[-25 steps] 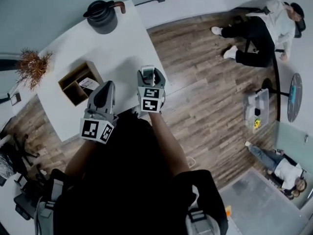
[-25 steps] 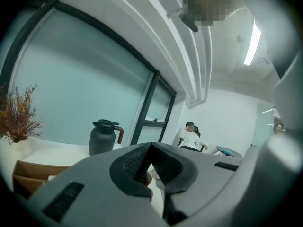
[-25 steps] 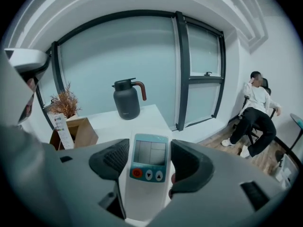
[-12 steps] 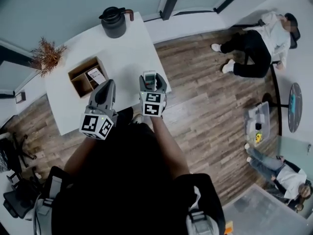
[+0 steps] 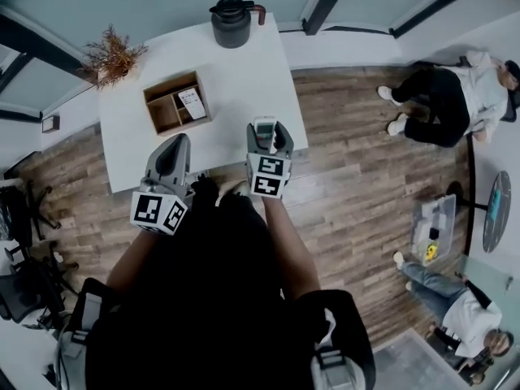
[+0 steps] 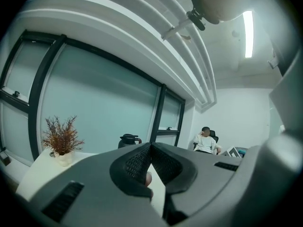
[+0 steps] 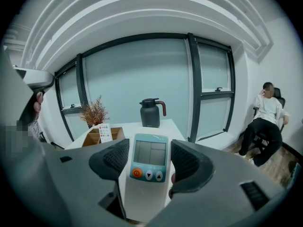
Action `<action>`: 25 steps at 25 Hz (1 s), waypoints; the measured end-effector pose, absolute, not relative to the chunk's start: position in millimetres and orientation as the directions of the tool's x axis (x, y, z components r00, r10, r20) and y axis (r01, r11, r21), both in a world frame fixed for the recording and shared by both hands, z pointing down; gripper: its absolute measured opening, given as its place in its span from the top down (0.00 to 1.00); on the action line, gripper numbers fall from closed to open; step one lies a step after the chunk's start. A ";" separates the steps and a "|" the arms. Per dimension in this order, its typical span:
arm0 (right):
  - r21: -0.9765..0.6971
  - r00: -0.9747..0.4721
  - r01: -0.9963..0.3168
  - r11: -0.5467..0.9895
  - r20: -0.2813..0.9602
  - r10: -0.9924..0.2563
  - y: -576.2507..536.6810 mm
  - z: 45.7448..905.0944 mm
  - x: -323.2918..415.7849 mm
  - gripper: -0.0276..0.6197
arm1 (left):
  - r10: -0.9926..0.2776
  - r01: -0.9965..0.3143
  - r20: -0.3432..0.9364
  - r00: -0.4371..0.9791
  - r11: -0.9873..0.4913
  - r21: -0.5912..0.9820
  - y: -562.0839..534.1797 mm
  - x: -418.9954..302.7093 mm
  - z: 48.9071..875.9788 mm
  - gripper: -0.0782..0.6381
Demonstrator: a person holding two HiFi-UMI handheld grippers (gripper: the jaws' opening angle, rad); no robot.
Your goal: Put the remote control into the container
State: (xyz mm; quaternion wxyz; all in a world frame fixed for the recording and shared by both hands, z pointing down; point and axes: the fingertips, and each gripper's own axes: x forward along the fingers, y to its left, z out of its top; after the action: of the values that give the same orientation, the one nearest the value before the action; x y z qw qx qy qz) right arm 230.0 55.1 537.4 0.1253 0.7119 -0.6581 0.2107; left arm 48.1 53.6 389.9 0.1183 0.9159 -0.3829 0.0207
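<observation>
My right gripper (image 5: 265,134) (image 7: 148,162) is shut on a white remote control (image 7: 147,167) (image 5: 263,128) with a grey screen and an orange button, held upright above the table's near edge. The brown wooden container (image 5: 177,104) (image 7: 100,135) with compartments sits on the white table (image 5: 236,71), left of and beyond the remote; a small card stands in its right compartment. My left gripper (image 5: 170,154) (image 6: 150,162) is shut with nothing between its jaws, held near the table's front edge, below the container.
A dark kettle (image 5: 232,22) (image 7: 151,112) (image 6: 129,140) stands at the table's far edge. A dried plant in a pot (image 5: 110,53) (image 6: 61,142) is at the far left corner. A person sits on a chair (image 5: 455,96) (image 7: 265,122) at the right, over wooden floor.
The view has shifted, so the table and container now lie more centred and further ahead. Both grippers stay close together, the right still holding the remote.
</observation>
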 end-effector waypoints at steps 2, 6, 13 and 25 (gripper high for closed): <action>-0.097 0.038 -0.991 -0.092 0.455 -0.890 53.6 533.2 218.7 0.53 | -0.714 -0.721 0.121 0.689 -0.661 0.206 50.7 33.7 389.4 0.88; -0.087 0.032 -0.993 -0.078 0.441 -0.897 49.1 523.6 197.2 0.53 | -0.754 -0.751 0.086 0.651 -0.625 0.213 36.3 -0.3 383.6 0.88; -0.056 0.013 -0.998 -0.040 0.423 -0.906 30.3 512.0 156.8 0.53 | -0.801 -0.789 0.062 0.596 -0.569 0.231 6.9 -56.0 388.2 0.88; -0.045 -0.088 -0.996 0.077 0.390 -0.917 2.7 490.5 70.4 0.53 | -0.831 -0.812 0.047 0.554 -0.527 0.250 -11.1 -113.5 388.0 0.88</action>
State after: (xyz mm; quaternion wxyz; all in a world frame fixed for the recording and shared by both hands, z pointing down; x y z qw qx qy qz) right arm 70.4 2.7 490.5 0.1310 0.6624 -0.7219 0.1514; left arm -113.5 -11.1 388.0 0.1223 0.8730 -0.4705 -0.0391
